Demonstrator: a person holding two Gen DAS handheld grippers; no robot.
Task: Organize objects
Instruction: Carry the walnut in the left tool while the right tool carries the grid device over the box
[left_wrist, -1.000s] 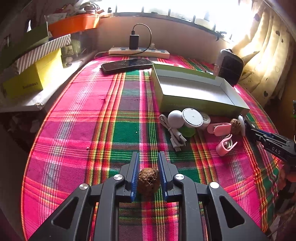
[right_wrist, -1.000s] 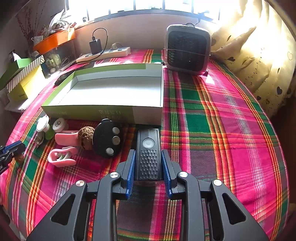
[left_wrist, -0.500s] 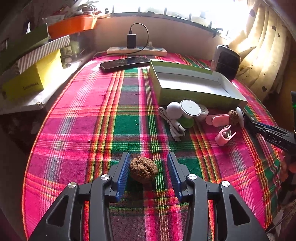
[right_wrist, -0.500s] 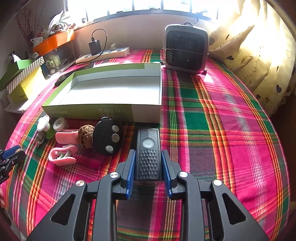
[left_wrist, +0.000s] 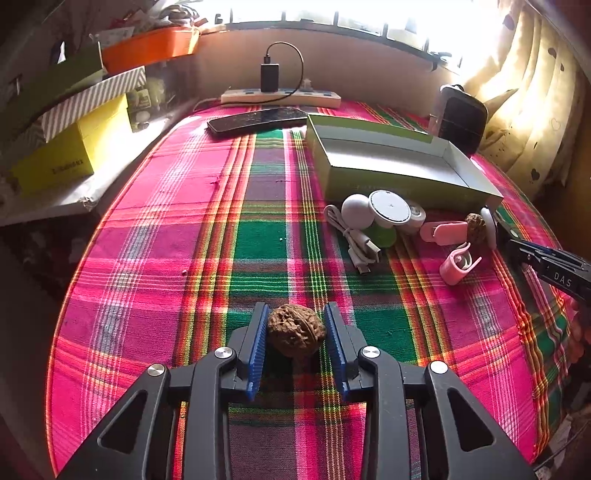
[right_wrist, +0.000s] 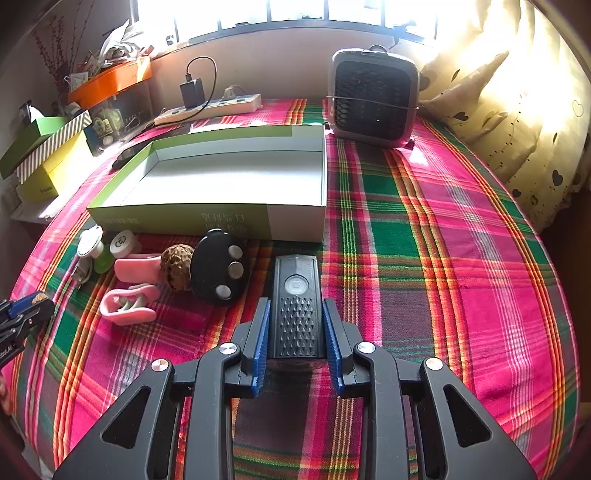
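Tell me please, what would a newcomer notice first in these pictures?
First the bright pink and green plaid cloth covering the whole table. Then the walnut between the jaws of the left gripper, which are closing, and the black ribbed device clamped in the right gripper. Behind lies an open green box, empty, with small items along its front wall.

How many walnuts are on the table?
2: one walnut between the closing left gripper fingers; the other walnut among the clutter before the box.
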